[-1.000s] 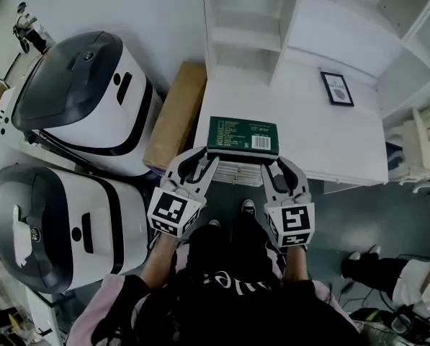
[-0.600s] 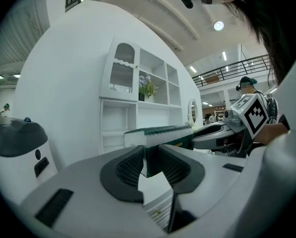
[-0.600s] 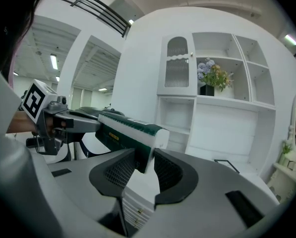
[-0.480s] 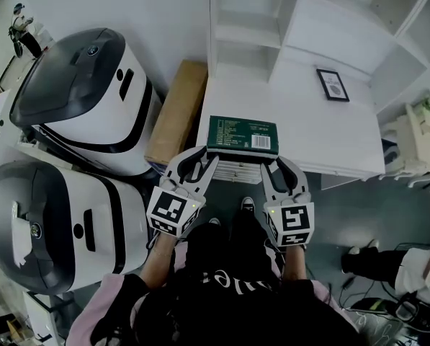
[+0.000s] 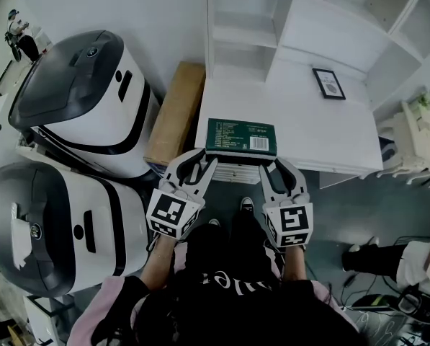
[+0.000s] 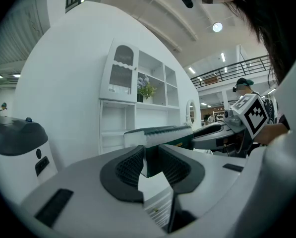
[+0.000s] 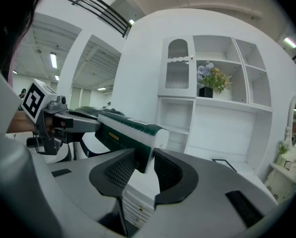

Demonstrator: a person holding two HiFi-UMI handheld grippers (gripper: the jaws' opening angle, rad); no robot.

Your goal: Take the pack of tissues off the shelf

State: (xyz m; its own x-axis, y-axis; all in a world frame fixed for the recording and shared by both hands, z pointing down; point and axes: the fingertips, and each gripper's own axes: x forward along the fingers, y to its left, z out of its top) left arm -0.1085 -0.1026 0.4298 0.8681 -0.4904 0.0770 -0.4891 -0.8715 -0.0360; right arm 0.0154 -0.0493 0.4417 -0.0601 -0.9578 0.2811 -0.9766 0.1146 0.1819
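Gripping is done at both short ends of the pack (image 5: 241, 135): left tool (image 5: 200, 163) and right tool (image 5: 276, 168) are each clamped on one end. Pack is held over the desk's (image 5: 330, 135) front edge. Judged light, soft, crushable; a gentle squeeze is advised.
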